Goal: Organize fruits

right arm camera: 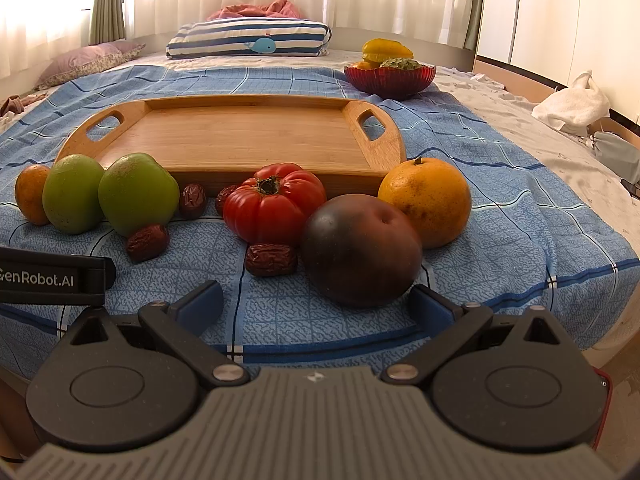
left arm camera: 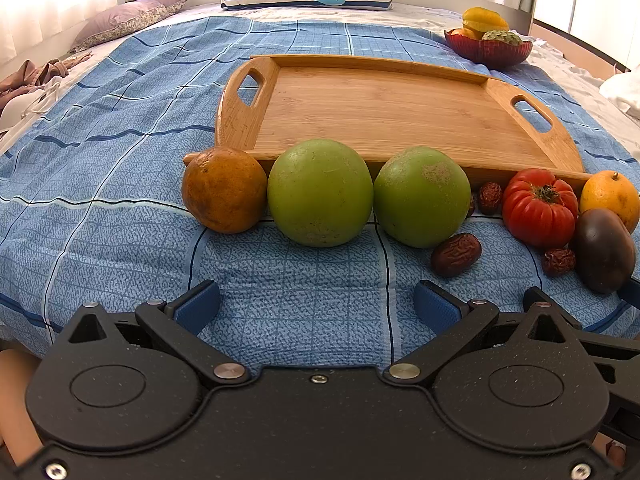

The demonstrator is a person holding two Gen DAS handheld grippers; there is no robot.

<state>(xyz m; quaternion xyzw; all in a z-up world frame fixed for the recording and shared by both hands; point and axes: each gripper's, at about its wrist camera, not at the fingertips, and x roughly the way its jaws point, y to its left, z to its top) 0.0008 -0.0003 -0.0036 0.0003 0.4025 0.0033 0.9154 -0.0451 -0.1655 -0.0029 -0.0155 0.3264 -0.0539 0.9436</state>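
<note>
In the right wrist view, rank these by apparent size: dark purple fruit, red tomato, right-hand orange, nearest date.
1. dark purple fruit, though it lies closest to the camera, which inflates it
2. red tomato and right-hand orange, too alike to separate
3. nearest date, clearly smallest

A tray (right arm camera: 248, 140) lies mid-frame on the bedspread (right arm camera: 520, 216). Along its near edge, a row runs left to right: orange (right arm camera: 31, 194), two apples (right arm camera: 74, 199) (right arm camera: 138, 194), dates (right arm camera: 147, 242), tomato (right arm camera: 274, 202), plum (right arm camera: 360, 250), second orange (right arm camera: 426, 202). A bowl (right arm camera: 390, 78) sits upper right behind the tray, a pillow (right arm camera: 248, 38) beyond.
</note>
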